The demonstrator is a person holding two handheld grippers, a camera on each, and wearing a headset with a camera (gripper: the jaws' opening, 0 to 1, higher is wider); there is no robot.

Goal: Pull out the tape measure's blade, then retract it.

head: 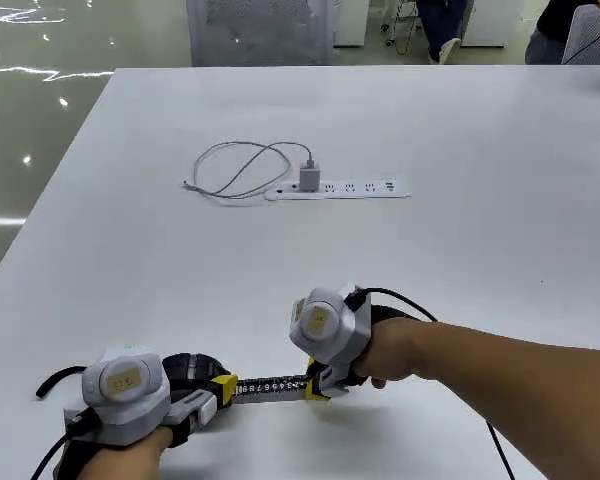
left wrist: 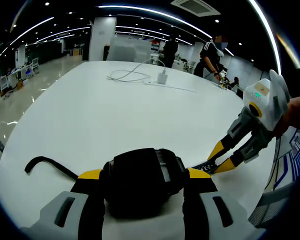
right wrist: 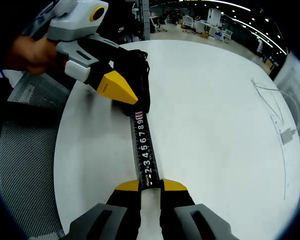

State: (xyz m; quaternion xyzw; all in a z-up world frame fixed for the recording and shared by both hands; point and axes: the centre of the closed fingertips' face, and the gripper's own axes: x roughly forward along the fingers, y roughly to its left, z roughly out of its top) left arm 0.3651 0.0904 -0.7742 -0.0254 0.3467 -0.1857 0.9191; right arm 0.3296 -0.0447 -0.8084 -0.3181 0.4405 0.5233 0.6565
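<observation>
- We see the left gripper clamped on the black case of the tape measure, which sits low on the white table.
- The right gripper pinches the end of the blade; a short stretch lies exposed between the two grippers.

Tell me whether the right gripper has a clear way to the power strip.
Probably yes: bare table lies between the right gripper and the power strip, though its jaws are shut on the blade and must release it first.
</observation>
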